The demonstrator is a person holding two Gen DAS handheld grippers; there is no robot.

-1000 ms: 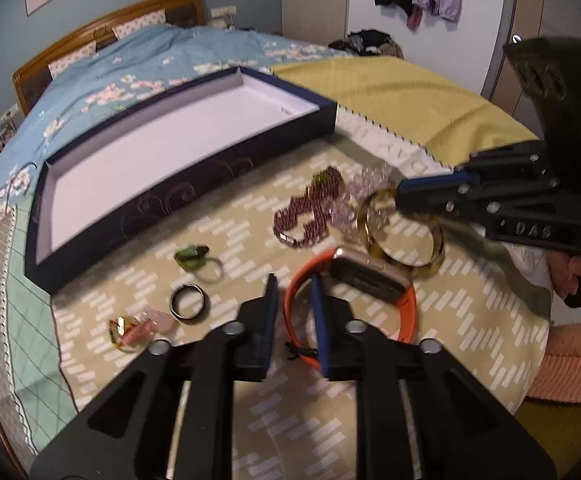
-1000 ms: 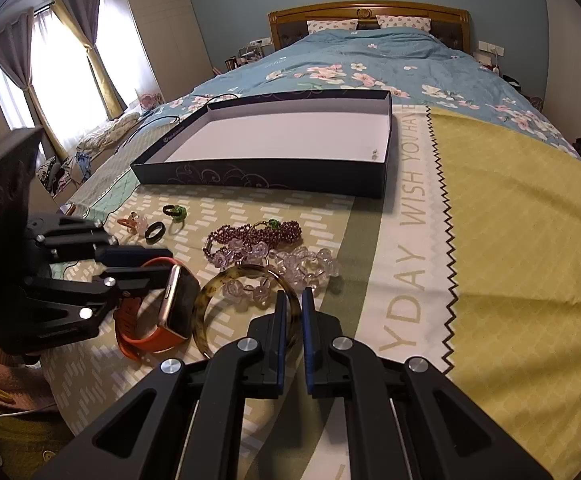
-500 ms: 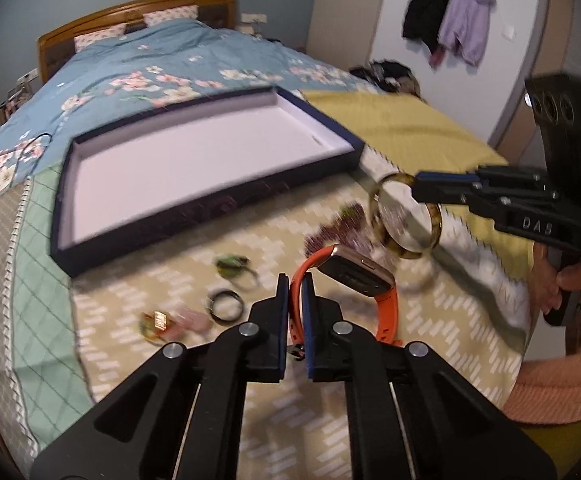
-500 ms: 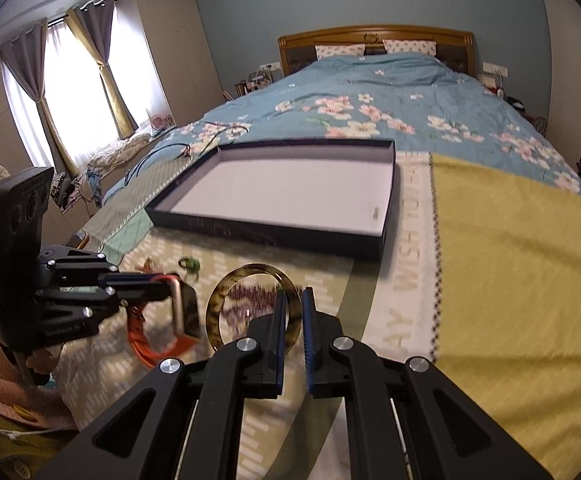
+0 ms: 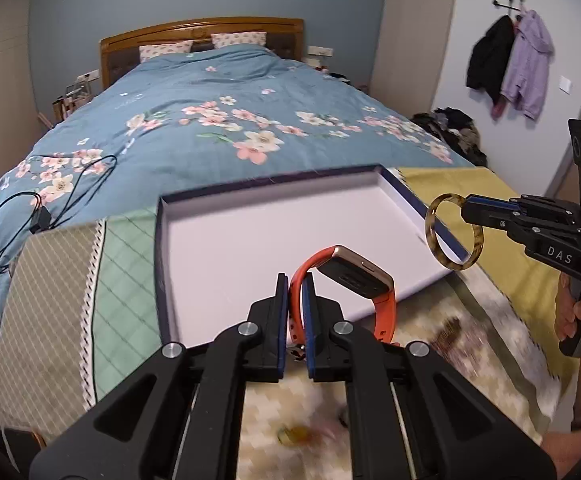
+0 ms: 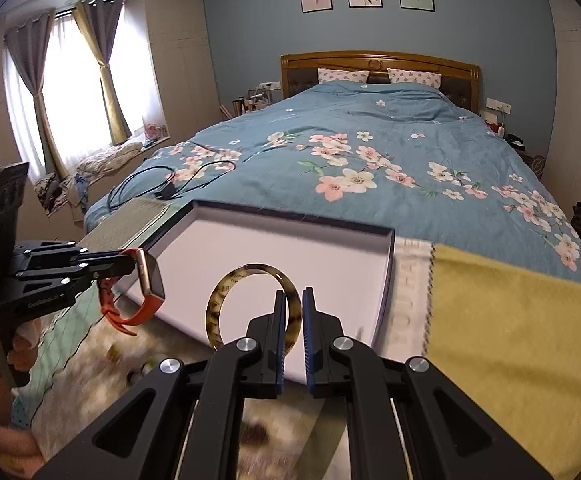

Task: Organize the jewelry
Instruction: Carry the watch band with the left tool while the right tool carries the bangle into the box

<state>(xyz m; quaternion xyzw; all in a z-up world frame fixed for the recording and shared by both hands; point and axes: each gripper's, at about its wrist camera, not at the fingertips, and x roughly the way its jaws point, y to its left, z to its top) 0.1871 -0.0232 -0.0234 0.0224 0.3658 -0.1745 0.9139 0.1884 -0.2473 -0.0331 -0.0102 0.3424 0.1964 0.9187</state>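
- Orange rubbery watch (image 5: 354,280) strap is pinched edge-on by the left gripper (image 5: 295,312), held aloft at the box's near wall.
- Tortoiseshell bangle (image 6: 250,304), rigid and glossy, is clamped by the right gripper (image 6: 292,320).
- Shallow dark-walled box (image 5: 162,248), white-floored, is seen ahead of both; its long axis runs crosswise.
- Neither hand is judged clearly nearer.

An orange-strapped watch (image 5: 354,280) with a gold-edged dark case hangs in the air, strap pinched, above the near edge of the box (image 5: 194,240); a tortoiseshell bangle (image 5: 452,232) is held upright at the box's right rim; the dark-walled, white-floored box lies open on the bed.
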